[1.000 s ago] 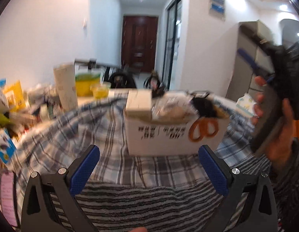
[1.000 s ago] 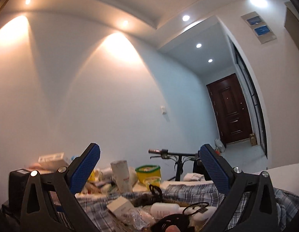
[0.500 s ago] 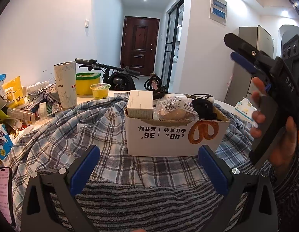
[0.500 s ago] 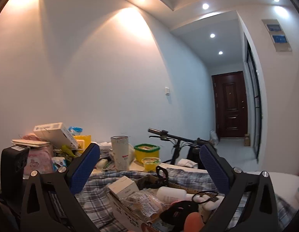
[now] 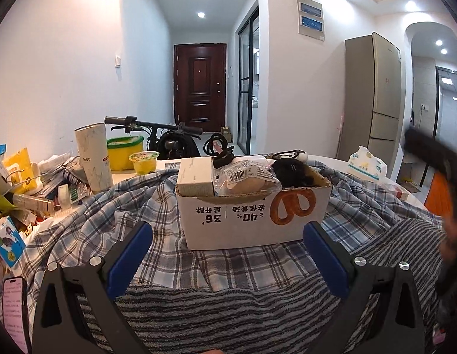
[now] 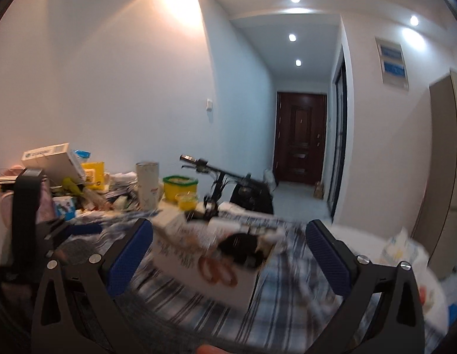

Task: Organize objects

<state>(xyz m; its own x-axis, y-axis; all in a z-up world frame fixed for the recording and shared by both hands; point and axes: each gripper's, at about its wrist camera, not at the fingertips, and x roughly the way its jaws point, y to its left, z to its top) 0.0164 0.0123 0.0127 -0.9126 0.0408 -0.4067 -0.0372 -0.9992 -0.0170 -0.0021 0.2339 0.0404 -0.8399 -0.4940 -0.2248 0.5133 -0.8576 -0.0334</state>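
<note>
White-walled room, dark door [image 5: 199, 87] down the hall at 12 o'clock. Table covered by a plaid cloth [image 5: 116, 206]. Cardboard box [image 5: 253, 218] sits at centre on the cloth, packed with a small white box [image 5: 196, 175], a wrapped bun [image 5: 246, 178] and a black item [image 5: 291, 172]. Tall cup [image 5: 94, 156] and yellow tub [image 5: 125, 152] at 10 o'clock. Left gripper [image 5: 227, 261]: jaws wide, holding nothing, short of the box. Right gripper [image 6: 228, 261]: jaws wide, nothing held; view blurred.
</note>
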